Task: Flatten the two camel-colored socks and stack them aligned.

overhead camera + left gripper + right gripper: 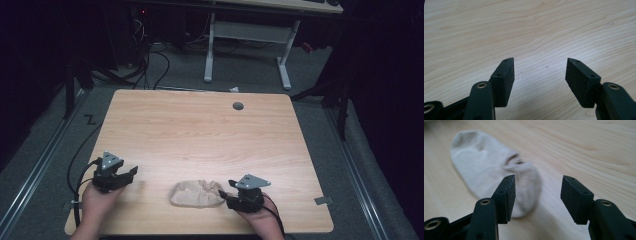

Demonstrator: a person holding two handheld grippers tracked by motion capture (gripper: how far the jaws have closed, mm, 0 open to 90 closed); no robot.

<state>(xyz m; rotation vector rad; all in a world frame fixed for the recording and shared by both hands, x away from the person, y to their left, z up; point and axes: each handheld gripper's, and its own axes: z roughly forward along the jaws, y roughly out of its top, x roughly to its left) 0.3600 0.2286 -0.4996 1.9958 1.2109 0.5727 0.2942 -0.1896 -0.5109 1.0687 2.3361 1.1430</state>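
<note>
A beige sock point(196, 193) lies flat near the front edge of the wooden table point(200, 130), between my two hands. My right gripper point(226, 192) sits just right of it, jaws pointing left at the sock's end. In the right gripper view the sock point(489, 167) stretches away to the upper left, and my right gripper point(537, 187) stands open with bare table between its pads; the left pad point(509, 195) overlaps the sock's near end. My left gripper point(131, 171) rests at the front left, well away from the sock. Its jaws point(540, 72) are open over bare wood.
A round grey cable hole point(238, 105) sits near the table's far edge. Black cables point(80, 165) trail off the left side to the floor. A white-legged desk point(247, 45) stands beyond the table. Dark floor rails run along both sides.
</note>
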